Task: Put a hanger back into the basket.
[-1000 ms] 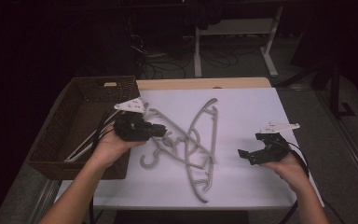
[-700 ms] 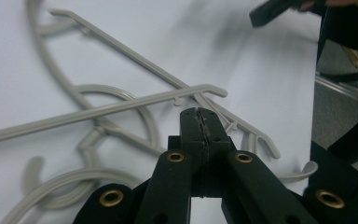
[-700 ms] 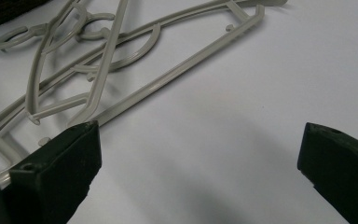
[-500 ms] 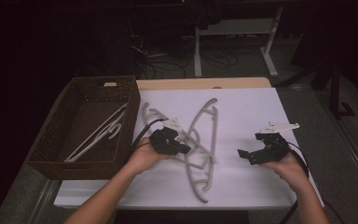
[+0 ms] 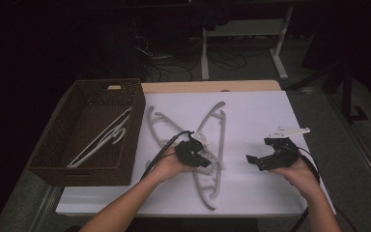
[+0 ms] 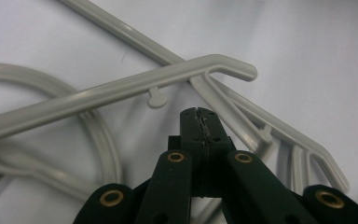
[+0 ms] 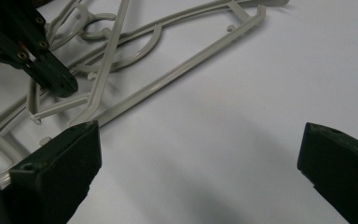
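Two grey plastic hangers (image 5: 211,121) (image 5: 160,126) lie crossed on the white table (image 5: 251,111). My left gripper (image 5: 205,162) hovers low over their crossing, shut with nothing between its jaws. In the left gripper view its joined tips (image 6: 200,114) point at a hanger arm (image 6: 98,91) just beyond them, apart from it. My right gripper (image 5: 253,162) rests at the right, open and empty. In the right gripper view its wide gap (image 7: 198,149) spans bare table, with the hangers (image 7: 177,77) and the left gripper (image 7: 56,84) to the upper left.
A dark woven basket (image 5: 136,116) stands at the table's left with a white hanger (image 5: 101,140) lying inside. Bare white table (image 5: 265,203) lies near the front edge on the right. Dark floor, desk legs and cables lie behind.
My left gripper has travelled right, away from the basket, and sunk down over the crossed hangers. The right gripper has kept still.
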A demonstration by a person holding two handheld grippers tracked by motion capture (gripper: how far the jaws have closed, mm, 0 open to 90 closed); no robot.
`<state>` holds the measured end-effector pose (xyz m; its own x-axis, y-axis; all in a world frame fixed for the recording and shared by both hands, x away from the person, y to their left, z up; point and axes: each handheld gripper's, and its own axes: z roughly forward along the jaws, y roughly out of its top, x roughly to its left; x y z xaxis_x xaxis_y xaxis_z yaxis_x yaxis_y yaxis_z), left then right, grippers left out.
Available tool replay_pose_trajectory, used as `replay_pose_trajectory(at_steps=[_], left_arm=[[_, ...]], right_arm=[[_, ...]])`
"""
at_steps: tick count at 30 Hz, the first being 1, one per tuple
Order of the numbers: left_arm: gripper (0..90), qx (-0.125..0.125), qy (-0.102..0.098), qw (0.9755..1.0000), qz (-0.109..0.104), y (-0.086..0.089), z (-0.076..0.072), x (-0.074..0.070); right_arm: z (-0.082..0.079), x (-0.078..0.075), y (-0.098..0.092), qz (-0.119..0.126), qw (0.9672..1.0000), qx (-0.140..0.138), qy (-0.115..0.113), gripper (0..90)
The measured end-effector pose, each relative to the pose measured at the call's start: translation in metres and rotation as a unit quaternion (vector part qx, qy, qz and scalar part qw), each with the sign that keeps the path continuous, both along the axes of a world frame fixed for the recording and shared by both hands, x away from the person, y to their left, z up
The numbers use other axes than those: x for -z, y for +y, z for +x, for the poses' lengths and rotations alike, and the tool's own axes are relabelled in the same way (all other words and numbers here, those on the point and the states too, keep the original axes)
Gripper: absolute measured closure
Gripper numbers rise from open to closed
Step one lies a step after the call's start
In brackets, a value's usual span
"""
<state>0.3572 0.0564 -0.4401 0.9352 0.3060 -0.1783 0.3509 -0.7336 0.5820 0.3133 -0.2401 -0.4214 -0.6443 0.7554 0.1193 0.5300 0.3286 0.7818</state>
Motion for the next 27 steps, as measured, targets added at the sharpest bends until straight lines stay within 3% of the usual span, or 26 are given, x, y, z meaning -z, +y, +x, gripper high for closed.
replay_pose_trajectory(at_steps=[19,23,27], left_arm=[[89.8,0.039,0.009,0.9992,-0.007,-0.054,0.002,-0.002],[89.5,0.035,0.004,0.9992,-0.018,-0.045,0.002,-0.008],[79.4,0.007,-0.006,0.9991,-0.042,-0.017,0.005,-0.02]], right_arm=[[0.0,-0.001,-0.003,0.002,1.0,0.002,-0.003,0.0],[-0.001,-0.002,-0.003,0.005,1.0,0.001,-0.004,0.0],[-0.001,-0.002,0.0,0.003,1.0,-0.005,-0.003,0.0]])
